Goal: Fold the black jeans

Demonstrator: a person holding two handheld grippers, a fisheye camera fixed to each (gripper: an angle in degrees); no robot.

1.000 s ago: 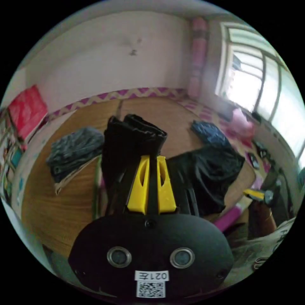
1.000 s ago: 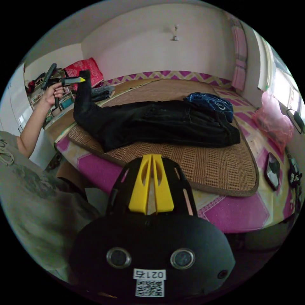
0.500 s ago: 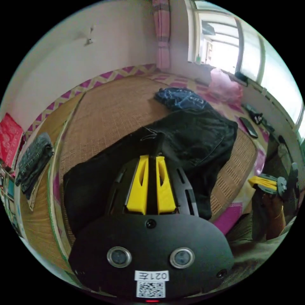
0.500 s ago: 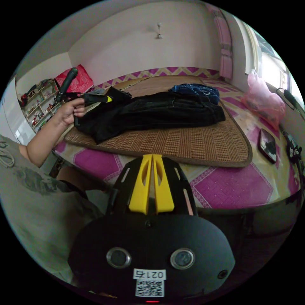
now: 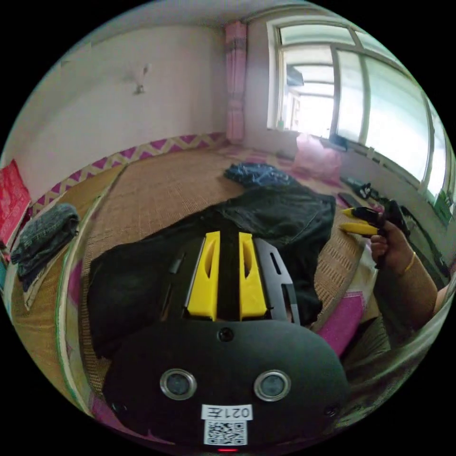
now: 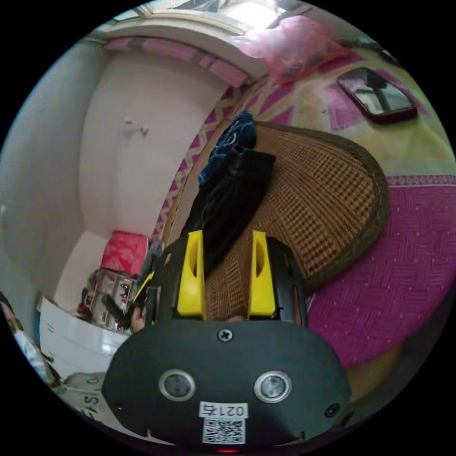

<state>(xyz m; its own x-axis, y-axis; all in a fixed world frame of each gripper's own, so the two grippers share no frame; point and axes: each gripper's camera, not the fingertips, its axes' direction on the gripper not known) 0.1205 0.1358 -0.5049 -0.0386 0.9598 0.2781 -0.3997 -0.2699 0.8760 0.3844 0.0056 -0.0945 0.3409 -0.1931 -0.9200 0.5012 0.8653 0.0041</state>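
Black jeans beneath spread left gripper; right gripper likewise spread.

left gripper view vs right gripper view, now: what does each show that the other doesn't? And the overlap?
Left gripper view: the window panes, and the right gripper, open, held in a hand beside the bed.

Right gripper view: cluttered shelves and a white cabinet past the bed's far end.

Shared: the black jeans lying on the woven mat, the blue garment next to them, the pink bag and the red cushion.
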